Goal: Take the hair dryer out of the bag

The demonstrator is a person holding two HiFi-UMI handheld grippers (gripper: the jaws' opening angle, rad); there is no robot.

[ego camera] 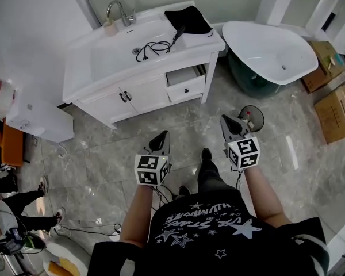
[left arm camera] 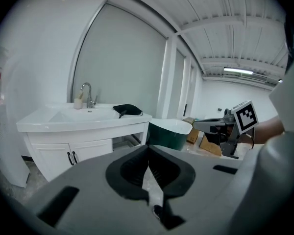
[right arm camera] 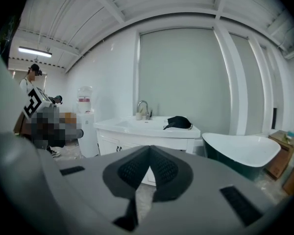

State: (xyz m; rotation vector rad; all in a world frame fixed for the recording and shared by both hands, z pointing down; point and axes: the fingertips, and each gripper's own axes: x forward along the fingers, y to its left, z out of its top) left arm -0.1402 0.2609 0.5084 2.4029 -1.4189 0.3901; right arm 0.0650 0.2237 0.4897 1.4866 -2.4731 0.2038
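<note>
Black bag (ego camera: 188, 18) atop vanity (ego camera: 80, 76), well apart from the fingers (ego camera: 160, 142)

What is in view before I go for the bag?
vanity: one, white, ahead, drawer open
faucet: one, silver, behind the basin
bag: one, black, vanity's right end
cord: one, black, in the basin, running to the bag
bathtub: one, white, dark green outside, right of vanity
cardboard boxes: two, brown, far right
left hand-held gripper: one, grey, shut, empty, over floor
right hand-held gripper: one, grey, shut, empty, over floor
</note>
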